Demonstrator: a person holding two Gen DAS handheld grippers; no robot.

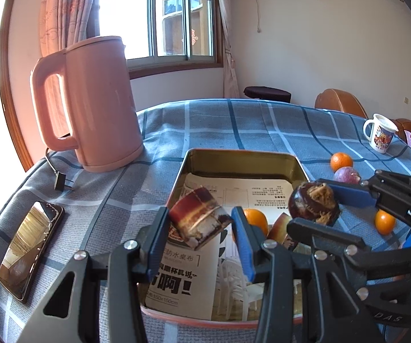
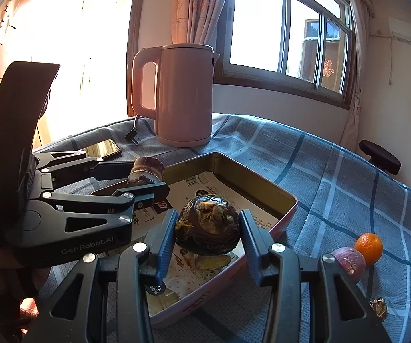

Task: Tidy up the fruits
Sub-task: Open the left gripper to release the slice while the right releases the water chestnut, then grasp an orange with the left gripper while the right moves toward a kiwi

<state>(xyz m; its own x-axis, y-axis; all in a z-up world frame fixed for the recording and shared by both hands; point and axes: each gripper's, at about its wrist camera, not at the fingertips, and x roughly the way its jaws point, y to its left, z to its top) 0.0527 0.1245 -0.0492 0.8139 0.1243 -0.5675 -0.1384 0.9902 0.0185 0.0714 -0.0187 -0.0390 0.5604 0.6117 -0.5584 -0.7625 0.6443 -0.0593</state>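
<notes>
My left gripper point(image 1: 200, 217) is shut on a short, dark red cane piece point(image 1: 198, 221) with a pale cut end, held above the near left part of the paper-lined tin tray point(image 1: 242, 155). My right gripper point(image 2: 208, 220) is shut on a dark brown round fruit point(image 2: 208, 228) with a fibrous tuft, held over the tray point(image 2: 251, 178). Each view shows the other gripper alongside. An orange point(image 1: 255, 218) and a reddish fruit slice point(image 1: 281, 227) lie in the tray. On the cloth to the right sit two oranges point(image 1: 341, 161) and a purple fruit point(image 1: 347, 175).
A pink kettle point(image 1: 91, 105) stands at the back left with its plug point(image 1: 61, 180) on the blue checked cloth. A phone point(image 1: 31, 250) lies near the left edge. A white mug point(image 1: 379, 133) stands at the far right. A small brown husk point(image 2: 378, 307) lies near the front.
</notes>
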